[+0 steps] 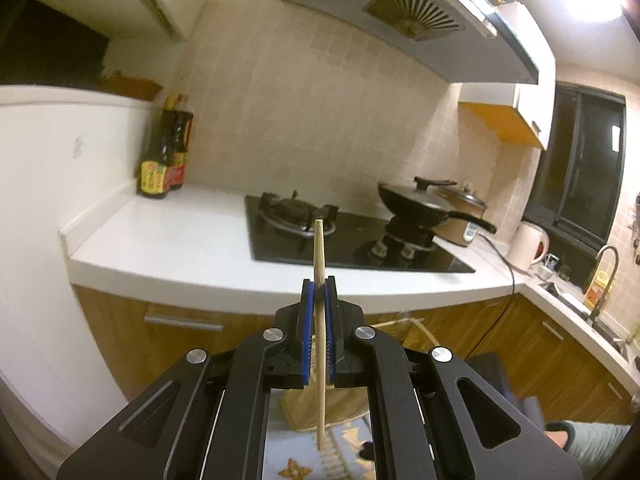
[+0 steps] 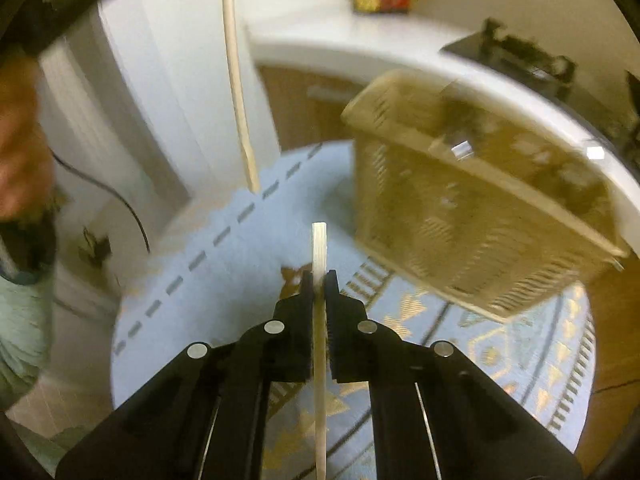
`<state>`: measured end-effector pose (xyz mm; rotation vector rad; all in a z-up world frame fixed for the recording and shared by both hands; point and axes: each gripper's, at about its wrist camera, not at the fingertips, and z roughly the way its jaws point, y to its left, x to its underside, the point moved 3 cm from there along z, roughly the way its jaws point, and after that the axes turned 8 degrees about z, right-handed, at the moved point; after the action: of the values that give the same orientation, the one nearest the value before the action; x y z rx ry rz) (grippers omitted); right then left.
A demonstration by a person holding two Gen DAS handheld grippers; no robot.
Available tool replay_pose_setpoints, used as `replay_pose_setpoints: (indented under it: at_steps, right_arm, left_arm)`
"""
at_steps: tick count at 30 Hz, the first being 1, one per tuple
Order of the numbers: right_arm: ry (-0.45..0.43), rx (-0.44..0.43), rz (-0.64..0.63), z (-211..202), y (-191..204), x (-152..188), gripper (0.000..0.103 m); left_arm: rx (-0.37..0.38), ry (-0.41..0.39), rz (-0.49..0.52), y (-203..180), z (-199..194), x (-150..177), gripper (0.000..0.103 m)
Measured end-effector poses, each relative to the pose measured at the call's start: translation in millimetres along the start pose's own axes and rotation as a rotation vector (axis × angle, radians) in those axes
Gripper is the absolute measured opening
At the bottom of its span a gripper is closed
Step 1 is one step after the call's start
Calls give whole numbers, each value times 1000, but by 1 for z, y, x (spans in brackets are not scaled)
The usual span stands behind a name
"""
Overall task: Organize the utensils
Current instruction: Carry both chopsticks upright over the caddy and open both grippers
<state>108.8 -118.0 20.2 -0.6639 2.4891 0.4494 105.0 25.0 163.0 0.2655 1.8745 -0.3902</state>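
Clamped chopsticks (image 1: 319, 248) (image 2: 319, 248) seemingly upright

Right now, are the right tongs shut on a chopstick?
Shut: right tongs clamp a pale chopstick between both pads.

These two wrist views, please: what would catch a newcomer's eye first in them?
Each gripper is clamped on a thin pale chopstick: the left gripper holds one chopstick upright before the white counter and black gas hob. The right gripper pinches a second chopstick above a patterned blue rug. A blurred beige slotted basket fills that view's right side.
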Motion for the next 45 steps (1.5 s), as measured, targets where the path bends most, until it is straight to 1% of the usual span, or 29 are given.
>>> replay_pose_setpoints:
  at_steps: [2, 6, 8, 11, 13, 16, 17, 19, 21, 27, 32, 39, 45]
  right_arm:
    - [-62, -14, 22, -24, -6, -6, 4]
    - [-219, -17, 60, -82, -16, -22, 4]
    - [-306, 1, 75, -109, -25, -32, 4]
    - [-459, 41, 118, -139, -40, -54, 4]
    - [-536, 60, 159, -153, -54, -65, 4]
    - [-628, 117, 213, -167, -73, -82, 4]
    - [-644, 116, 225, -174, -82, -83, 4]
    - [-681, 124, 261, -171, -96, -91, 4]
    - [-735, 177, 271, -169, -107, -95, 4]
    - [-843, 248, 303, -157, -128, -98, 4]
    - [-885, 259, 318, -139, -142, -88, 4]
    - [-880, 251, 327, -120, -150, -70, 4]
    - [-847, 237, 322, -117, -149, -50, 5]
  left_arm:
    - [8, -21, 7, -8, -1, -6, 4]
    - [28, -63, 15, -24, 1, -24, 3]
    - [36, -82, 13, -30, 3, -31, 3]
    - [46, -116, 20, -42, 10, -43, 4]
    - [59, -133, 30, -51, 19, -49, 3]
    - [55, -139, 59, -62, 32, -51, 3]
    - [50, -138, 72, -66, 38, -51, 3]
    - [40, -130, 96, -72, 49, -47, 3]
    - [37, -115, 114, -77, 61, -42, 3]
    - [36, -74, 132, -77, 85, -29, 3]
    - [30, -49, 142, -74, 99, -17, 3]
    - [42, -23, 146, -73, 114, 0, 3]
    - [66, -9, 139, -73, 115, 14, 4]
